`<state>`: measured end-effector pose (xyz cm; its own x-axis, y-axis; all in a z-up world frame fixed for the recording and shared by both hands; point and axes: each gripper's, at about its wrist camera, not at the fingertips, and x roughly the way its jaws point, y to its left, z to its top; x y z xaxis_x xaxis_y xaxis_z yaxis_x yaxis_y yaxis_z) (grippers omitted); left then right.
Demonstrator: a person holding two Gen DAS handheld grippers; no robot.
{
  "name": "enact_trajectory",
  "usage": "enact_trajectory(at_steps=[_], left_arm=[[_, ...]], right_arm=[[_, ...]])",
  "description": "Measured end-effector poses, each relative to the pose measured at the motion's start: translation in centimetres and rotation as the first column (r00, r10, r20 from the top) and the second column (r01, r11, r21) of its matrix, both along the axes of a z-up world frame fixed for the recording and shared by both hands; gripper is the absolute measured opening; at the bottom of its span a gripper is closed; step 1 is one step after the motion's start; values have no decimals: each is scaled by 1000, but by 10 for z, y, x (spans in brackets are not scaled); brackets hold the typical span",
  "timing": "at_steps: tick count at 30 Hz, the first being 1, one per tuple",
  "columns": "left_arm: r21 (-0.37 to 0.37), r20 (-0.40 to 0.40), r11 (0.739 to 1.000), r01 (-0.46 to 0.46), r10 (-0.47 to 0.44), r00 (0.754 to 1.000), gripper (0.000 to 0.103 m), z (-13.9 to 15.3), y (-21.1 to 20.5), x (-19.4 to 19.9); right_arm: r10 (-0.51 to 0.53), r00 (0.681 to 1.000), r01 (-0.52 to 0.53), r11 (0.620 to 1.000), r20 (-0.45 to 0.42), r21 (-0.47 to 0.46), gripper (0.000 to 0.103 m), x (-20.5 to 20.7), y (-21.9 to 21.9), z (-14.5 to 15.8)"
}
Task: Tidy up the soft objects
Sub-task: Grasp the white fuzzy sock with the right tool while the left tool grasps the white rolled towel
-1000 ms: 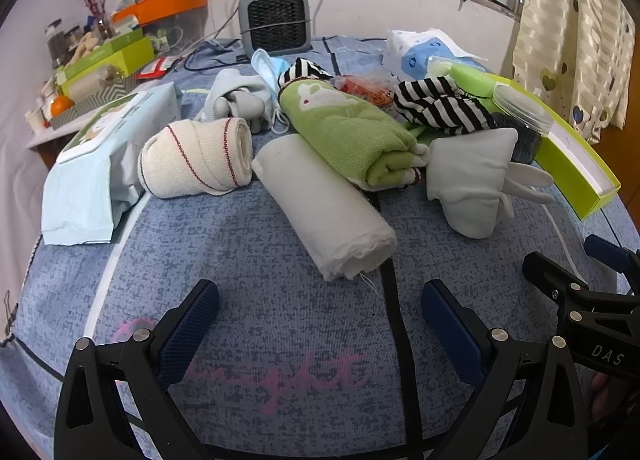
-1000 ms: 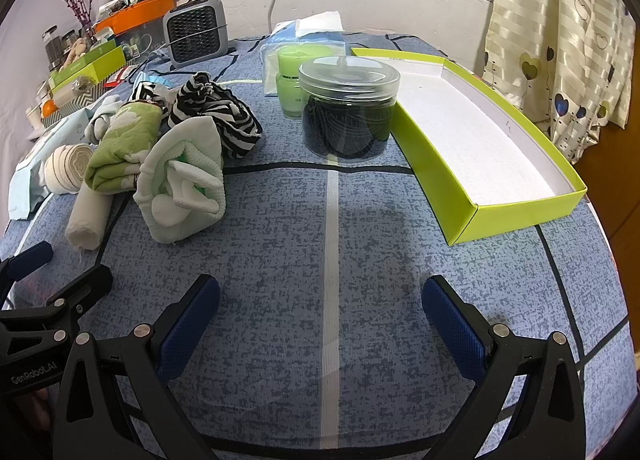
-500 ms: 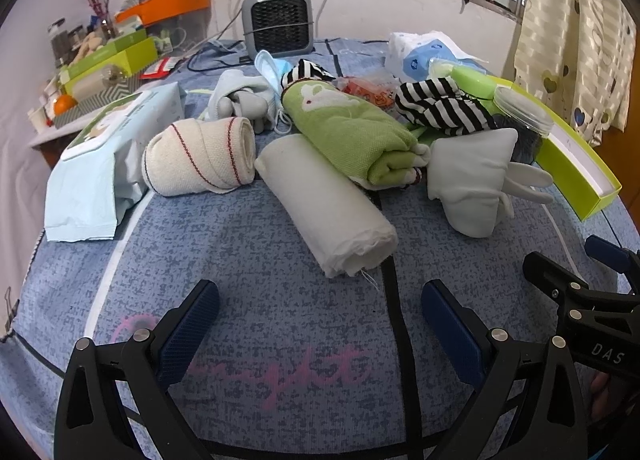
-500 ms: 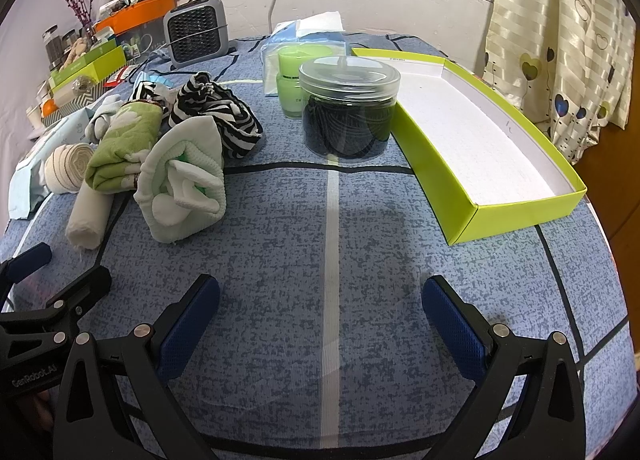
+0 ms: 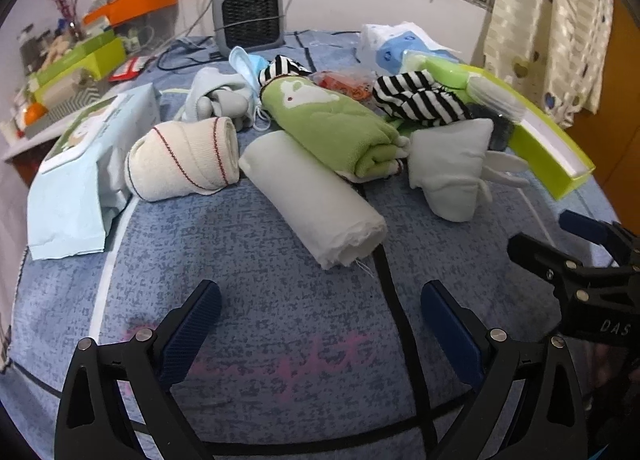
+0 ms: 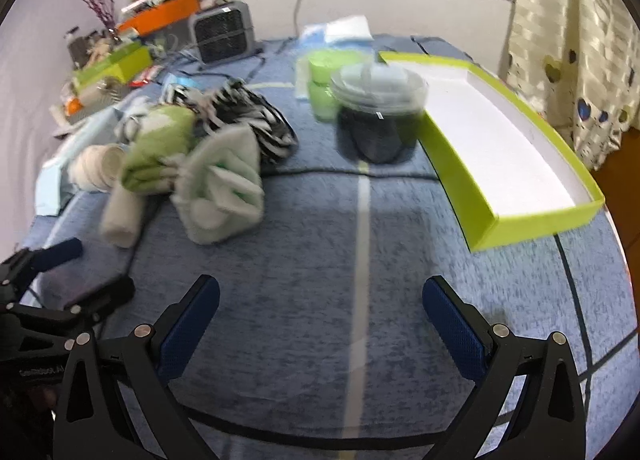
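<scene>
Both tools gape wide and hold nothing — left tool [image 5: 320, 312] faces the white towel roll [image 5: 316, 195], right tool [image 6: 320, 312] the lime box [image 6: 500, 131].

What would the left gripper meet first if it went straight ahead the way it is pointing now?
Most likely the white rolled cloth, whose near end lies just ahead between the open left gripper fingers; depth is uncertain.

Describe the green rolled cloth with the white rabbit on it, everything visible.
The green cloth is a soft knit, folded into a thick roll, with a white rabbit figure near its far end and a pale lining showing at the near end. It lies lengthwise in the pile on the blue bedspread, resting partly on the white roll; the striped fabric lies just to its right. No fingers touch it.
</scene>
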<state>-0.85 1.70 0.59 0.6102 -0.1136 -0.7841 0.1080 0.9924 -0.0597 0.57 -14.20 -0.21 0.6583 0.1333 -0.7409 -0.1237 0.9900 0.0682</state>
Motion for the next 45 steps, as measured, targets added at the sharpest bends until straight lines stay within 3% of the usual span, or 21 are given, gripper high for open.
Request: enact_trajectory(at_steps=[6, 20, 28, 30, 36, 41, 45], left_arm=[[-21, 22, 1000, 1, 0, 1000, 100, 12, 12, -4], [-80, 7, 994, -80, 81, 997, 98, 25, 32, 20], [-127, -13, 990, -58, 57, 998, 97, 22, 27, 25], [-136, -18, 989, -53, 51, 999, 97, 22, 24, 28], [-134, -32, 990, -40, 36, 999, 93, 20, 15, 38], [-95, -39, 995, -42, 39, 998, 86, 16, 6, 43], [-76, -63, 996, -37, 33, 997, 70, 9, 1, 47]], right_arm=[[59, 996, -61, 998, 69, 18, 102, 4, 12, 18], [103, 994, -106, 993, 46, 48, 100, 37, 32, 21], [132, 991, -131, 987, 0, 96, 68, 51, 35, 11], [156, 988, -155, 981, -2, 113, 50, 50, 35, 11], [181, 983, -182, 976, 15, 122, 29, 42, 34, 15], [188, 982, -191, 973, 32, 127, 27, 35, 27, 19], [188, 981, -192, 972, 42, 132, 27, 26, 21, 22]])
